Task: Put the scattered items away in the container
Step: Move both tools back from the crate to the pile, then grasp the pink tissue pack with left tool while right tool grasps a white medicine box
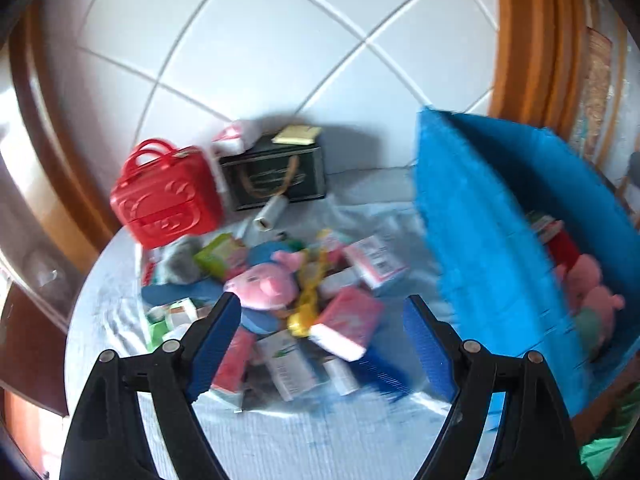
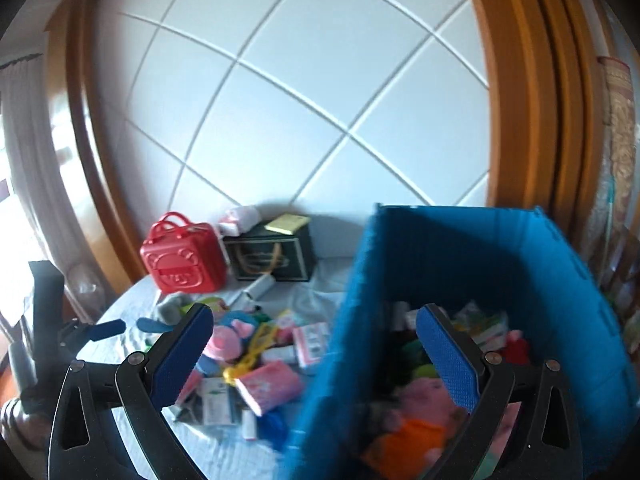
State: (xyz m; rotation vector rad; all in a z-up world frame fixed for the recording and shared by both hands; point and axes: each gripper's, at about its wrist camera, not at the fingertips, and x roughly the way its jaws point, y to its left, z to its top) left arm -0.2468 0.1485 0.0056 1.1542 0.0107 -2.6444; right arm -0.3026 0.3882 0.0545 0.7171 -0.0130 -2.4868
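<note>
White wall panels with crossing grooves (image 2: 304,92) and a brown wooden frame (image 2: 516,92) stand behind a bed covered with a pale blue sheet (image 1: 280,440). On the sheet lies a heap of scattered items (image 1: 304,312): a pink plush pig (image 1: 264,284), a yellow plastic toy (image 1: 308,300), a pink box (image 1: 348,324) and several small cartons (the labels are too blurred to read). Behind the heap, against the wall, a red case with handles (image 1: 166,200) stands beside a dark box (image 1: 276,176) with a yellow notepad (image 1: 298,135) on top.

At the right of the heap is the blue container (image 2: 460,264), open at the top. Plush toys and cartons are already inside it, among them another pink plush (image 1: 588,284).

Left gripper (image 1: 320,316) is above the heap, its jaws spread wide with nothing between the blue pads. Right gripper (image 2: 316,332) is also wide apart and holds nothing; one finger is over the heap, the other over the container.
</note>
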